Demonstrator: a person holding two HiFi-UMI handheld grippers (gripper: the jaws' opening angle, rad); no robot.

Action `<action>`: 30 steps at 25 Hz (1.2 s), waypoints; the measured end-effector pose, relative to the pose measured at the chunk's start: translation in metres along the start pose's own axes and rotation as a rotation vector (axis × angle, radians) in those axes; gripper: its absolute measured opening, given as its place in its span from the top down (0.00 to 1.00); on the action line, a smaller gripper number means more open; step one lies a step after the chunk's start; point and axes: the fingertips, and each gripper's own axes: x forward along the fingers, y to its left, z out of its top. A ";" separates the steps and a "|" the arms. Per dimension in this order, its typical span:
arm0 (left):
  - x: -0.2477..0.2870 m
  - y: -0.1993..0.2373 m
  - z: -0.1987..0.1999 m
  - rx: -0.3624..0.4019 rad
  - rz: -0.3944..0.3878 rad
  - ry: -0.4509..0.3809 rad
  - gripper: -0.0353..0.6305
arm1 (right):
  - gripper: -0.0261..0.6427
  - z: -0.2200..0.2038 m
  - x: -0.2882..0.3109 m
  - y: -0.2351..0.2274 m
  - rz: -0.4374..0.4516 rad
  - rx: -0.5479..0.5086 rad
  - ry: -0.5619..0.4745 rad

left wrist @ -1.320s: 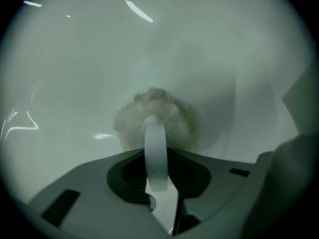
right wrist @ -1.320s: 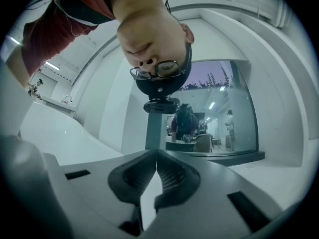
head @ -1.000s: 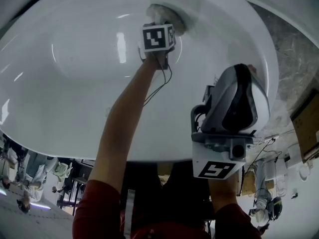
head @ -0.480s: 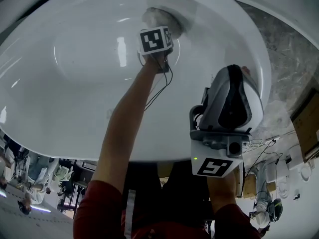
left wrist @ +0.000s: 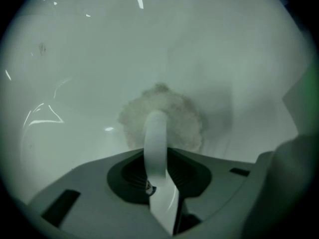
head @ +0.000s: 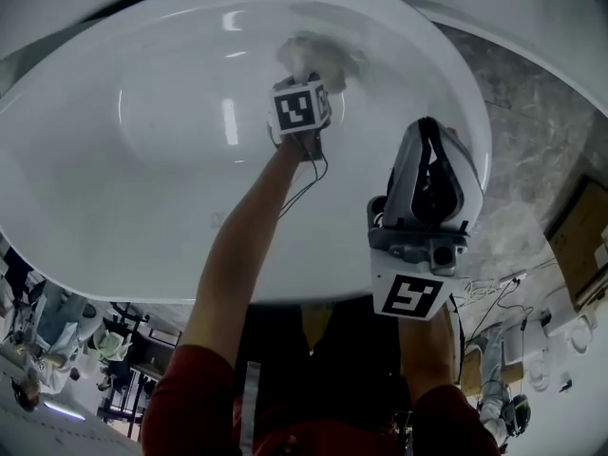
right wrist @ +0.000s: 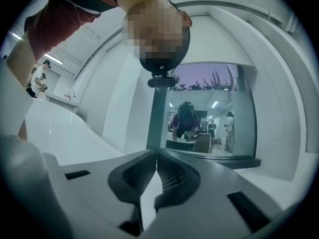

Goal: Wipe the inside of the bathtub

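Note:
The white bathtub (head: 142,160) fills the head view. My left gripper (head: 306,82) reaches deep into it and is shut on the white strap (left wrist: 155,138) of a round fuzzy wiping pad (head: 315,53). In the left gripper view the pad (left wrist: 184,118) lies flat against the tub's inner wall, just beyond the left gripper (left wrist: 158,156). My right gripper (head: 434,174) is held over the tub's right rim, jaws pointing up towards my head. In its own view the right gripper (right wrist: 156,158) is shut with nothing between the jaws.
Grey marble floor (head: 532,112) runs along the tub's right side, with a cardboard box (head: 579,236) and loose cables (head: 494,288) beyond it. A cable hangs from the left gripper along my forearm. A glass window (right wrist: 204,113) shows people in another room.
The left gripper and pad have shifted a little lower and nearer along the tub wall. The right gripper has tilted more upright. The head view has drifted, so the tub sits lower.

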 end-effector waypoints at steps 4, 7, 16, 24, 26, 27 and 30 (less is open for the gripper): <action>-0.039 -0.009 0.016 -0.003 -0.039 -0.091 0.80 | 0.94 0.022 -0.005 0.003 0.013 0.041 -0.023; -0.081 -0.017 0.032 -0.021 -0.071 -0.172 0.80 | 0.94 0.054 -0.009 0.003 0.021 0.038 -0.058; -0.251 -0.038 0.073 -0.014 -0.154 -0.399 0.80 | 0.94 0.187 -0.024 0.008 0.018 0.016 -0.170; -0.452 -0.053 0.084 0.022 -0.228 -0.621 0.80 | 0.94 0.302 -0.058 0.031 -0.041 -0.029 -0.189; -0.499 -0.055 0.083 0.063 -0.233 -0.692 0.80 | 0.94 0.327 -0.067 0.035 -0.063 -0.046 -0.178; -0.523 -0.057 0.085 0.091 -0.235 -0.728 0.80 | 0.94 0.338 -0.071 0.035 -0.076 -0.053 -0.165; -0.592 -0.068 0.085 0.198 -0.230 -0.838 0.80 | 0.94 0.374 -0.088 0.039 -0.103 -0.078 -0.151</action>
